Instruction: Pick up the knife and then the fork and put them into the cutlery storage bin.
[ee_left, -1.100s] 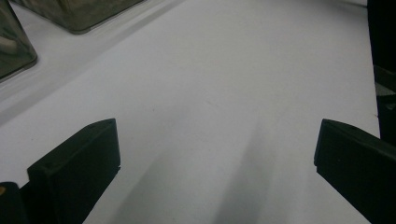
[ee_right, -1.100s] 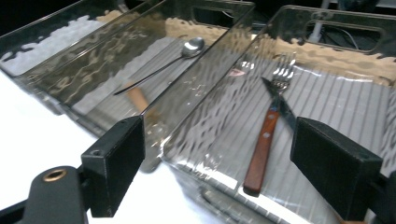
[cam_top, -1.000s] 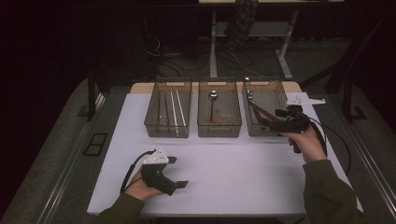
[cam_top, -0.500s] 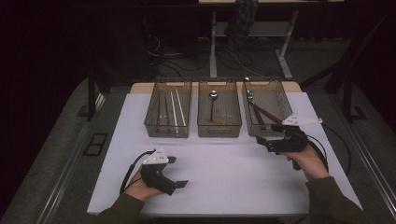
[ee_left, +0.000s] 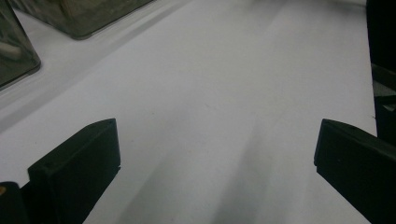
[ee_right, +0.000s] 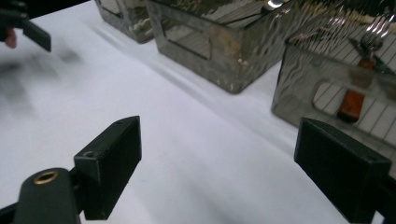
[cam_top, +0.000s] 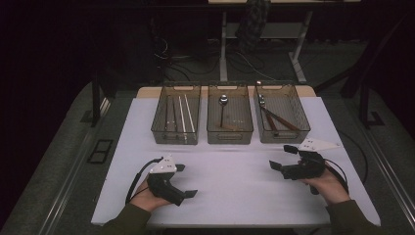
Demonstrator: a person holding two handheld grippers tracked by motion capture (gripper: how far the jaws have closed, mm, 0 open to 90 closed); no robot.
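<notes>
Three clear bins stand in a row at the back of the white table (cam_top: 230, 166). The left bin (cam_top: 176, 115) holds pale sticks, the middle bin (cam_top: 229, 115) a spoon (cam_top: 223, 102), the right bin (cam_top: 282, 113) utensils with brown handles (cam_top: 276, 118). My left gripper (cam_top: 185, 180) rests open near the front left, its jaws wide apart over bare table (ee_left: 215, 158). My right gripper (cam_top: 281, 156) is open at the front right, below the right bin, with nothing between its jaws (ee_right: 219, 163). The right gripper view shows the right bin (ee_right: 336, 88) with a fork's orange handle (ee_right: 354, 99) close ahead.
The table's front edge lies just under both hands. A broad bare stretch of white table separates the two grippers. In the right gripper view the left gripper (ee_right: 25, 25) sits far off at top left. Table legs and cables stand on the dark floor behind.
My right gripper has drawn back from beside the right bin toward the front edge and lower, staying open. The left gripper has not moved.
</notes>
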